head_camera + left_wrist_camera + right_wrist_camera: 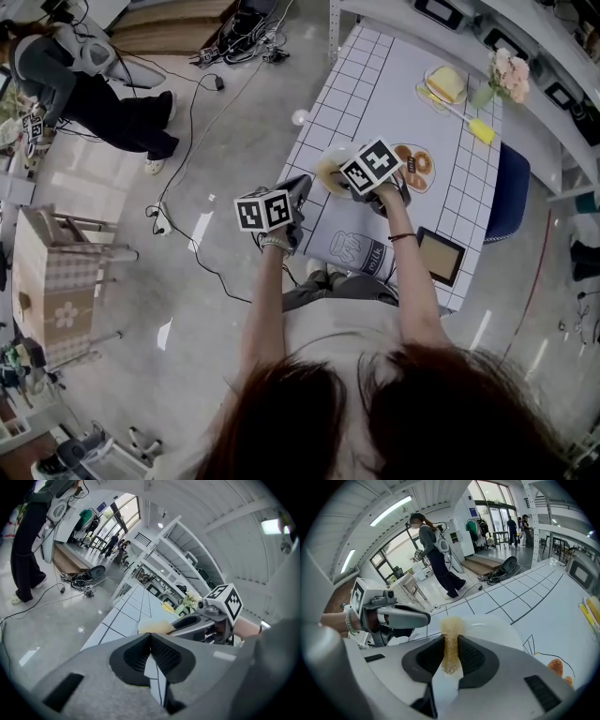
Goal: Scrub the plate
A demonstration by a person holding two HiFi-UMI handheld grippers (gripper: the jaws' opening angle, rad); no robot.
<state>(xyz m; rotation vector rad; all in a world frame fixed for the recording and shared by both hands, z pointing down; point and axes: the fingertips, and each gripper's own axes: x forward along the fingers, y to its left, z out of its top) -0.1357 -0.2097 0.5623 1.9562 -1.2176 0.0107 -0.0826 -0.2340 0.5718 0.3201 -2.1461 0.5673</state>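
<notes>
right hand-held gripper [450, 644] clamped on soft scrub sponge [451, 625] above white plate [494, 629] near tabletop [520, 599] edge; left hand-held gripper [150, 637] closed, empty. plate looks stiff, slick, breakable; steady by rim.

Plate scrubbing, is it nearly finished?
Can't tell how clean it is. Done: the right gripper has its jaws shut on the yellow scrubber. In hand: scrubber at the white plate edge. To do: the scrubbing; left gripper jaws together, empty.
</notes>
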